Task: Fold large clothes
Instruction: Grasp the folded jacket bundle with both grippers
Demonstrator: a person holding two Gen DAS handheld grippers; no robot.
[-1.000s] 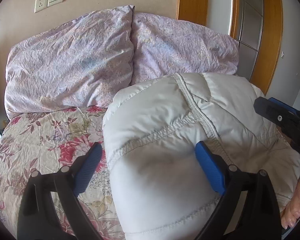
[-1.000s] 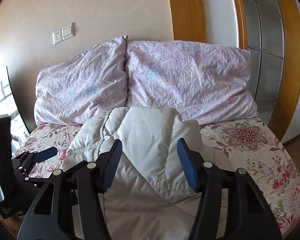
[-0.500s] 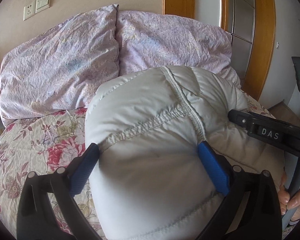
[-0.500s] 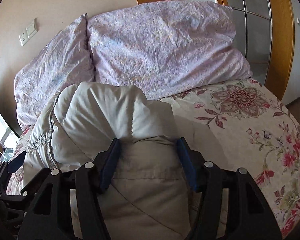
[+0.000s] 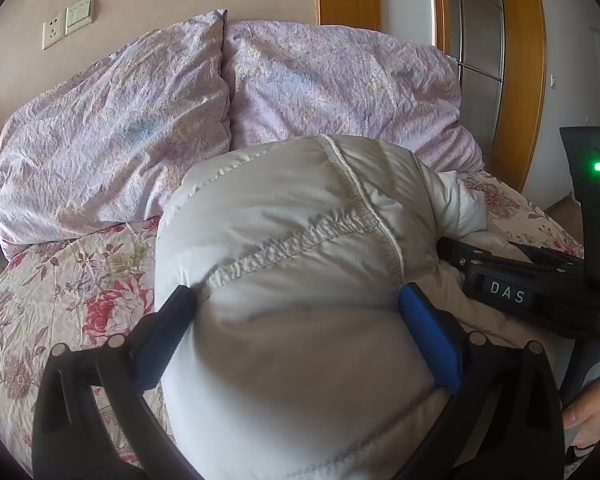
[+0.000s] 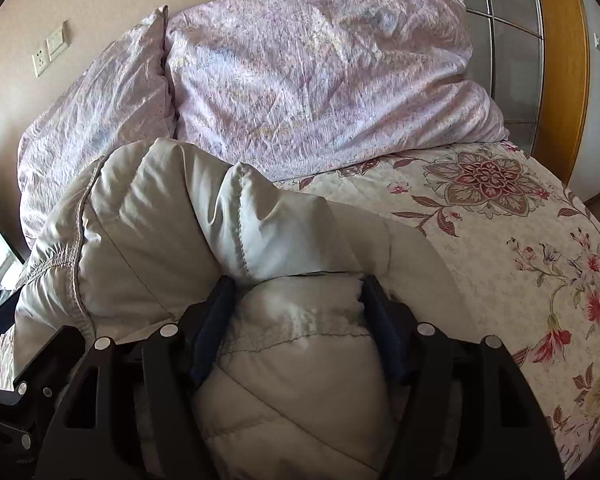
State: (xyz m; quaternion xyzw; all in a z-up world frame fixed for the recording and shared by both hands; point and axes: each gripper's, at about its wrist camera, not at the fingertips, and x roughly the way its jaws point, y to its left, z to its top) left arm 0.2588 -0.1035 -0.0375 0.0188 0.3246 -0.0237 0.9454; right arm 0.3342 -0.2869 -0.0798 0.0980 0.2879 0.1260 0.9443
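since the earlier frame both of my grippers go lower and forward, and the puffy white jacket now fills more of each view, while the right gripper comes closer beside the left one.

the left gripper has its two blue pads wide apart, and the thick bulk of the jacket sits between them, touching both sides. on the right gripper the pads stand narrower and press a fold of the jacket from both sides; it is clamped on the cloth.

the jacket lies bunched on the floral bedsheet, just in front of two lilac pillows that lean at the wall.
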